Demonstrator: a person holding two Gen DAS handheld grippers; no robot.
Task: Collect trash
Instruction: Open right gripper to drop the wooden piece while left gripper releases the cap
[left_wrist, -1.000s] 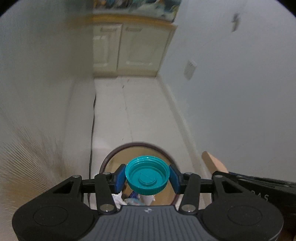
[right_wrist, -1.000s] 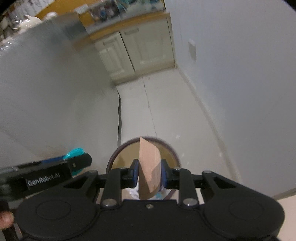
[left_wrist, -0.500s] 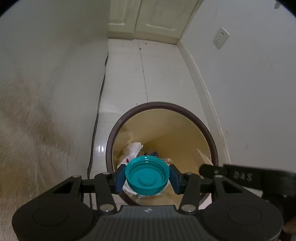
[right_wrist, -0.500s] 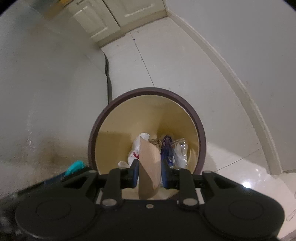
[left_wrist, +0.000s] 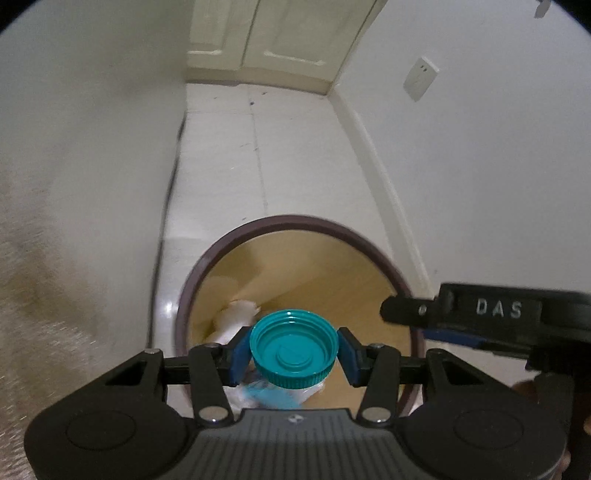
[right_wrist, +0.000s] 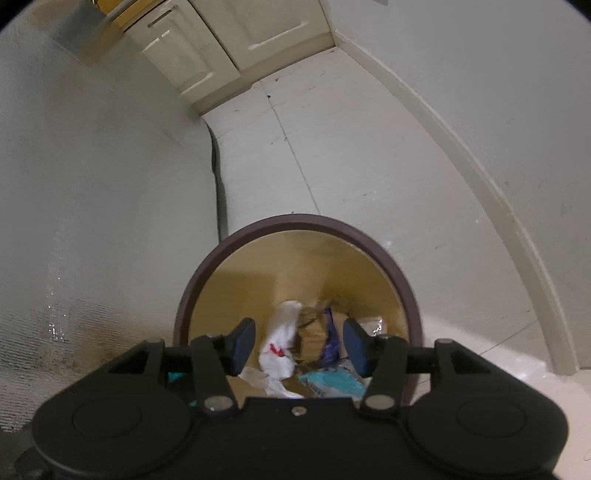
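Observation:
A round bin with a dark brown rim (left_wrist: 295, 220) and a yellow inside stands on the floor below both grippers. My left gripper (left_wrist: 294, 355) hangs over its near side. Its blue pads still touch a teal screw cap (left_wrist: 293, 341), and the jaws are starting to open. In the right wrist view my right gripper (right_wrist: 301, 345) is over the bin's rim (right_wrist: 295, 219), its jaws opening with nothing between them. A blurred brown piece (right_wrist: 308, 330) lies among the trash below, next to a white tissue (right_wrist: 280, 343). The right gripper's finger (left_wrist: 480, 310) also shows in the left wrist view.
A white wall with a baseboard (right_wrist: 517, 229) runs close on the right, with a socket (left_wrist: 421, 77) on it. A pale panel (right_wrist: 92, 221) stands on the left, with a dark cable (right_wrist: 221, 206) at its foot. Cream cabinets (left_wrist: 269, 37) close the far end of the tiled floor.
Both grippers have sunk down over the bin. The right gripper has opened and the brown cardboard piece has left its jaws. The teal cap sits where it was between the left pads.

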